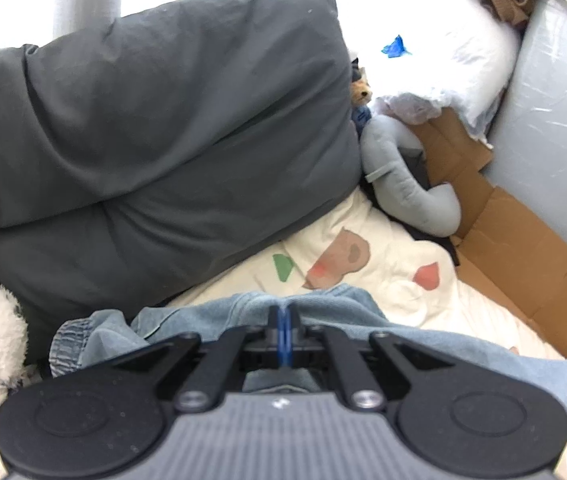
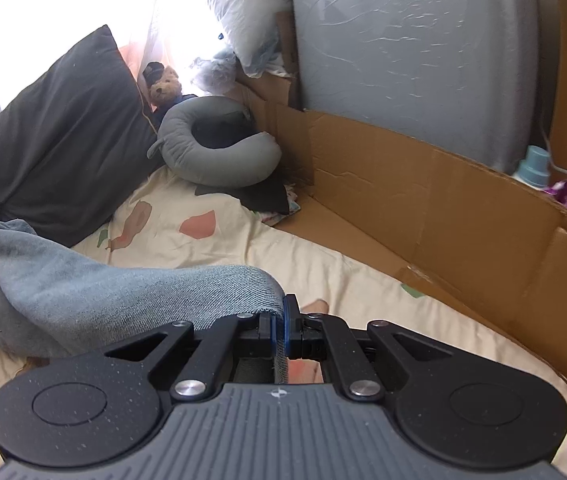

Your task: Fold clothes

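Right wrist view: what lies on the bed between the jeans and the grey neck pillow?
In the right wrist view, only bare cream bedsheet with coloured shapes lies between the jeans and the neck pillow; a dark cloth sits under the pillow's near edge.

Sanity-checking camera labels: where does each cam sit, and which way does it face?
Left wrist: on the left gripper, facing the dark pillow; own fingers pinch the denim garment.
Right wrist: on the right gripper, facing the cardboard; own fingers clamp a denim edge.
Shared: garment, pillow, neck pillow, patterned sheet.

Dark grey pillow [image 1: 155, 128], teddy bear [image 2: 165, 88], neck pillow [image 2: 219, 148], cardboard [image 2: 423, 200]
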The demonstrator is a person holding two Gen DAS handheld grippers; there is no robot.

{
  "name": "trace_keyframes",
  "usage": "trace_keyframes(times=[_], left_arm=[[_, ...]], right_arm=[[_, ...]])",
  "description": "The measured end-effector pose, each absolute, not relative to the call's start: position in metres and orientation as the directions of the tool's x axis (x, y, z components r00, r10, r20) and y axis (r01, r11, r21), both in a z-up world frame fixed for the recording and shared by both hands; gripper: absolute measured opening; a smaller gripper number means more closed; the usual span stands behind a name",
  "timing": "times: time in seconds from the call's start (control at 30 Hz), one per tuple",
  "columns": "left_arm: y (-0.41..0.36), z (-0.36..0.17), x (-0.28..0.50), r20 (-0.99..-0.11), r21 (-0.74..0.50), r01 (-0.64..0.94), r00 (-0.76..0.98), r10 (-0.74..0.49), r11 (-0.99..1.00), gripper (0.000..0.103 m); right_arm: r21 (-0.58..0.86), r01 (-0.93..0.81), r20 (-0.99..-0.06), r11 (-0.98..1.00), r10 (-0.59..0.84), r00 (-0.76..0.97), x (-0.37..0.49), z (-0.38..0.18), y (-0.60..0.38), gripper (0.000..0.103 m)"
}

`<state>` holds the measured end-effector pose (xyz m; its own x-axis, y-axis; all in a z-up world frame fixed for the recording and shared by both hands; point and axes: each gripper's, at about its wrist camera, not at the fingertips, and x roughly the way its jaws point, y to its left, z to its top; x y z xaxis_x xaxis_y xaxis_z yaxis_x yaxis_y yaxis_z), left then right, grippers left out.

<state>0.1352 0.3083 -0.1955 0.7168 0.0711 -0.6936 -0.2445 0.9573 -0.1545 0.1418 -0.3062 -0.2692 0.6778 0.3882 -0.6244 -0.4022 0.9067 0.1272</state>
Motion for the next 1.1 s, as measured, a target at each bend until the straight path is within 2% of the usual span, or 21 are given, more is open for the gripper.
trace_keyframes(times=[0.53, 0.8, 1.1], left_arm=[[0.253, -0.177, 0.128, -0.703, -0.206, -0.076, 0.706, -0.093, 0.976, 0.001], [0.213, -0.212, 0.161, -0.720, -0.219, 0.011, 0.673, -0.170, 0.976, 0.001], [0.172, -0.252, 0.200, -0.741, -0.233, 0.102, 0.626, -0.244, 0.967, 0.001]], right_arm=[[0.123, -0.314, -0.749, 0.941, 0.296, 0.593, 0.020, -0.231, -0.375, 0.001], [0.129, -0.208, -0.823, 0.970, 0.222, 0.523, -0.023, -0.243, -0.409, 0.001], [0.121, -0.170, -0.841, 0.978, 0.192, 0.505, -0.010, -0.274, -0.418, 0.001]])
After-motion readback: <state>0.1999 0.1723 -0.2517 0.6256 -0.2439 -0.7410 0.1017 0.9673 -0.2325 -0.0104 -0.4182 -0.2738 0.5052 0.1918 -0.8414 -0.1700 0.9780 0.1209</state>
